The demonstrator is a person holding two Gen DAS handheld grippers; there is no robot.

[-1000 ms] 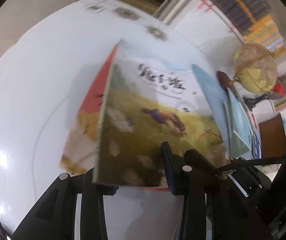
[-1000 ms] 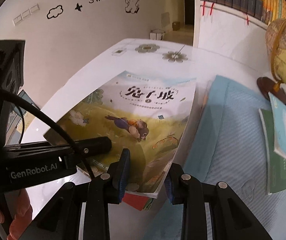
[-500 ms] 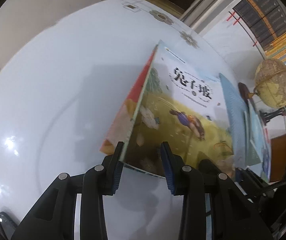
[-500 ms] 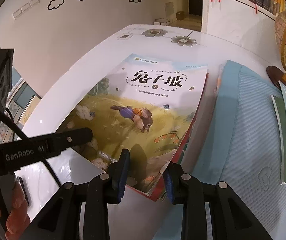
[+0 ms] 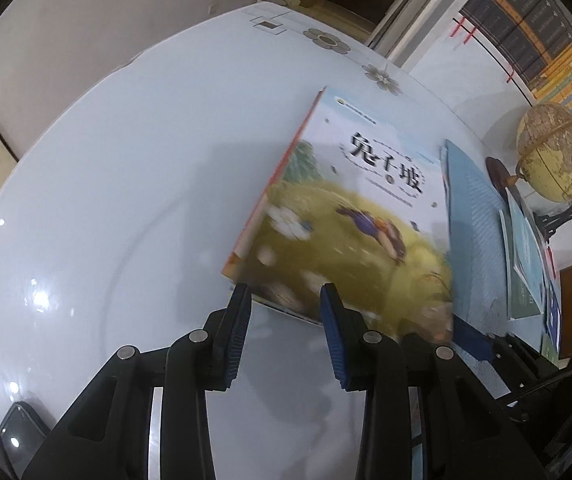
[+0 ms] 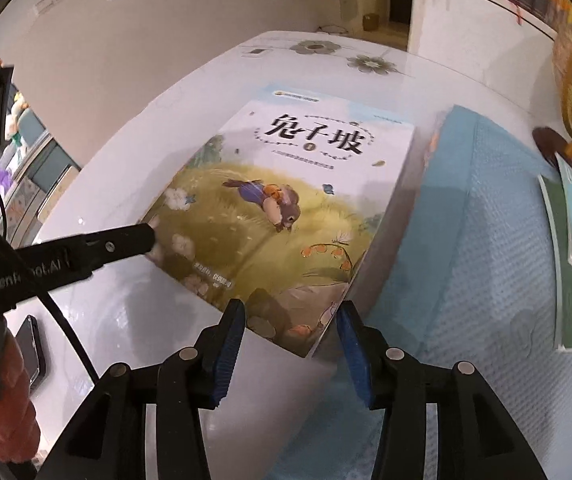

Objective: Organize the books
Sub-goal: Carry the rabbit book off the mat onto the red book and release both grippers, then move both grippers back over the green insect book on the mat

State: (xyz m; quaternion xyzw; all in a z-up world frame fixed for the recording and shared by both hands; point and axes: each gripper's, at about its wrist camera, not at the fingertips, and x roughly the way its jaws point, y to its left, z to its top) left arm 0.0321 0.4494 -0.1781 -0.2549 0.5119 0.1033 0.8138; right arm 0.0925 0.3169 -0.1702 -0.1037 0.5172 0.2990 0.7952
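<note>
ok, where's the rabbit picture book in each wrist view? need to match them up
Left wrist: rabbit picture book sits right of centre, its near edge just beyond the fingertips, blurred.
Right wrist: same book fills the centre, near corner between the opening pads of the right hand-held gripper.
Shared landmark: the light blue mat along the book's right edge.

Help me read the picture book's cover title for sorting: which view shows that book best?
The right wrist view: the picture book lies nearly face-on and sharp, title and rabbit drawing clear. The left wrist view shows the same book from its spine side, slanted and motion-blurred, with its near corner behind a gripper finger.
</note>
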